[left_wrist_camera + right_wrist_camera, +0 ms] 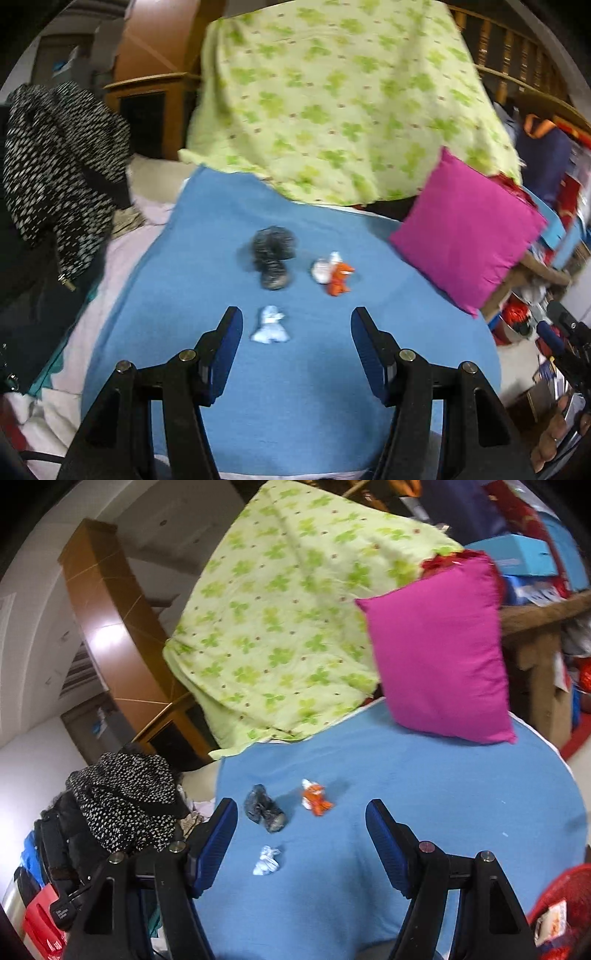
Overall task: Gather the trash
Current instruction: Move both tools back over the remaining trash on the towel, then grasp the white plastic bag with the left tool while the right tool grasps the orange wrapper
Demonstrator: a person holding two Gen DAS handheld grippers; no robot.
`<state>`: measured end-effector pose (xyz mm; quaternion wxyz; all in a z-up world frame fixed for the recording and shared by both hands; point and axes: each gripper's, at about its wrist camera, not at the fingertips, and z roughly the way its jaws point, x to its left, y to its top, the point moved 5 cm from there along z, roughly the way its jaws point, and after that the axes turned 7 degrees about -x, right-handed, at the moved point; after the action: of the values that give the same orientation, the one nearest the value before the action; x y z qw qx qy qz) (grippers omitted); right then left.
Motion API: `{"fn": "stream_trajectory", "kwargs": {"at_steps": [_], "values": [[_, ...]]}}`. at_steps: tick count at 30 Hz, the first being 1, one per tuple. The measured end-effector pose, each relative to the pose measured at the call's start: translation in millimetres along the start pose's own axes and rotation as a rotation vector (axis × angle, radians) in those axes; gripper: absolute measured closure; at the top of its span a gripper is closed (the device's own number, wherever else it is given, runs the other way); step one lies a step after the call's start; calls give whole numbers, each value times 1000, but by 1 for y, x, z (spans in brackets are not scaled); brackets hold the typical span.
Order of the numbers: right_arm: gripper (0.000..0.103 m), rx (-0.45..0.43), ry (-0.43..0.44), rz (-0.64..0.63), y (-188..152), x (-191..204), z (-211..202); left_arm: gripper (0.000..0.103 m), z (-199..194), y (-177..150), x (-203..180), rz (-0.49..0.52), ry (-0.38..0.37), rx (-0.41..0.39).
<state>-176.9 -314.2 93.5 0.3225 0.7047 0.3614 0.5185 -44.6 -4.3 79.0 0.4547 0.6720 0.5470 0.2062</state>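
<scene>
A blue blanket (207,258) covers the bed and fills the middle of both views. Behind it a light green quilt (332,103) with a leaf pattern is piled high, and its lower edge lies over the far side of the blue blanket. A pink pillow (465,229) leans at the right side, with its bottom corner on the blanket. On the left, beside the bed, a black and white dotted garment (59,162) hangs over some dark things. In the right wrist view a part of a red basket (569,893) shows in the lower right corner, beside the bed. Three small pieces of trash lie near each other in the middle of the blanket: a dark crumpled bag (272,262) at the back left, an orange and white wrapper (334,272) just to the right of it, and a white crumpled tissue (269,325) nearest to the grippers, a little apart from the other two. The left gripper (297,332) stands above the blanket with its fingers wide apart and nothing between the blue pads; the tissue is seen just inside the left finger, but it lies on the blanket below. The right gripper (301,825) is also spread wide and holds nothing; the trash is seen between and beyond its fingers, untouched.
</scene>
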Motion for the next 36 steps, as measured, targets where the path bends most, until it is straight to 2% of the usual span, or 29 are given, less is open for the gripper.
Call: {"fn": "stream_trajectory", "kwargs": {"at_steps": [5, 9, 15, 24, 30, 33, 36], "values": [[28, 17, 55, -21, 3, 25, 39, 41, 10, 6, 24, -37, 41, -9], [28, 38, 73, -55, 5, 42, 69, 41, 33, 6, 30, -36, 63, 30], [28, 75, 24, -153, -3, 59, 117, 41, 68, 1, 30, 5, 91, 74], [28, 140, 12, -156, -19, 57, 194, 41, 126, 8, 30, 5, 114, 132], [28, 145, -1, -155, -16, 54, 248, 41, 177, 25, 24, -13, 108, 148], [28, 150, -15, -162, -19, 49, 276, 41, 195, 19, 26, -15, 103, 150], [28, 179, -34, -209, -32, 40, 304, 41, 218, -5, 29, 14, 99, 187]]}}
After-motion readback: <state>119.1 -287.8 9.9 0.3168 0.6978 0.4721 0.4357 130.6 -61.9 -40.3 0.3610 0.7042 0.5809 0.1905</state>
